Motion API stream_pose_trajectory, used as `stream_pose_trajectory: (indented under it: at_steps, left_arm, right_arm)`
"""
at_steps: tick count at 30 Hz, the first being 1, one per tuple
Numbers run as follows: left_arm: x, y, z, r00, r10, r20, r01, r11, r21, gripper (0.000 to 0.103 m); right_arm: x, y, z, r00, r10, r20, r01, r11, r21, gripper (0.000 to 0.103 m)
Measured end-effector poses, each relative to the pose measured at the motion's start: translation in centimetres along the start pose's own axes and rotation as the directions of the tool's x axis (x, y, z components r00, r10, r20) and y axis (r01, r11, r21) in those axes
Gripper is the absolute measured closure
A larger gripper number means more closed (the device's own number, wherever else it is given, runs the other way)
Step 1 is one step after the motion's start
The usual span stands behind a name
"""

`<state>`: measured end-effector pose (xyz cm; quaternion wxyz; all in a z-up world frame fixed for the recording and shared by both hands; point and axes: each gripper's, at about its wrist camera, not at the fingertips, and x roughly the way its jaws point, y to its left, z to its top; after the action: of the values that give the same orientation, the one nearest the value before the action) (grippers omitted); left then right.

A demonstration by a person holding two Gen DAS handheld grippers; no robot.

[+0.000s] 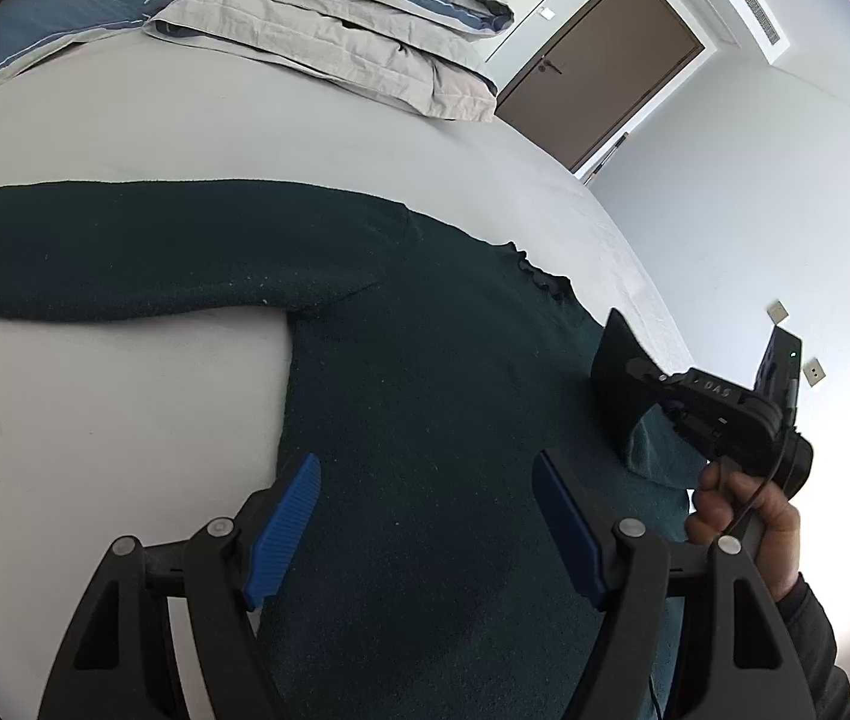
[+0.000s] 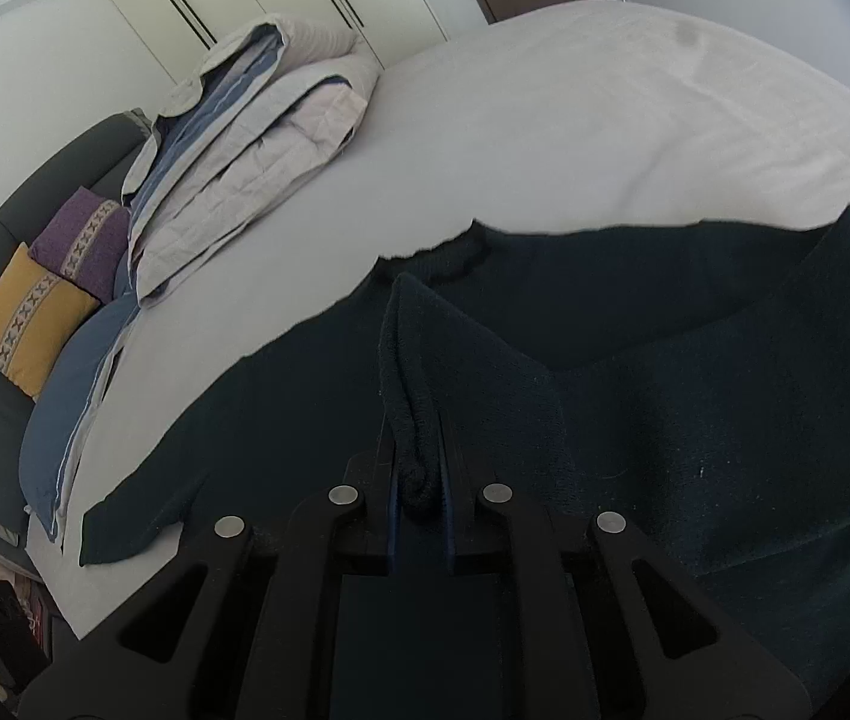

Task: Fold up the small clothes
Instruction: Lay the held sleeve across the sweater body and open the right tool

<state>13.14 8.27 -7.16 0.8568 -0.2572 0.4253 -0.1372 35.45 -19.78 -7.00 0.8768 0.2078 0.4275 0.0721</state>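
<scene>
A wide bed with a plain white sheet fills both views. At its far end lies a folded grey and blue quilt; beside that, against a dark headboard, sit a purple cushion and a yellow cushion. A brown door stands in the white wall beyond.

A dark green sweater lies spread on the sheet, chest flat. One long sleeve stretches straight out, flat on the bed. A frilled neckline shows at the top edge.

The right hand-held gripper is clenched on the cuff of the other sleeve, lifting it over the body of the sweater so the fabric drapes back in a soft fold. A bare hand grips its handle in the left view.

The left hand-held gripper hovers released above the lower body of the sweater, its blue fingers wide apart and grasping nothing.

The knit looks thick, fuzzy and limp: probably light, not slippery or fragile, but floppy, so it will sag and bunch wherever it is unsupported. Good holds are likely the firm edges: cuff, hem or shoulder seam, pinching only the layer wanted.
</scene>
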Motion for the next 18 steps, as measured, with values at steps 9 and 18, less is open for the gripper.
stream_pose_trajectory:
  at_steps: [9,18]
  left_arm:
    - [4.3,-4.0,1.5,0.997,-0.062,-0.053,0.065,0.996,0.068,0.021]
    - [15.3,-11.1,3.8,0.969,-0.065,-0.238,0.103,0.983,0.150,0.043]
  right_arm:
    - [-8.3,-2.3,-12.5,0.991,0.090,0.102,-0.094,0.995,0.029,0.040]
    - [-18.2,-10.4,-14.6,0.962,0.180,0.206,-0.215,0.964,0.160,0.041]
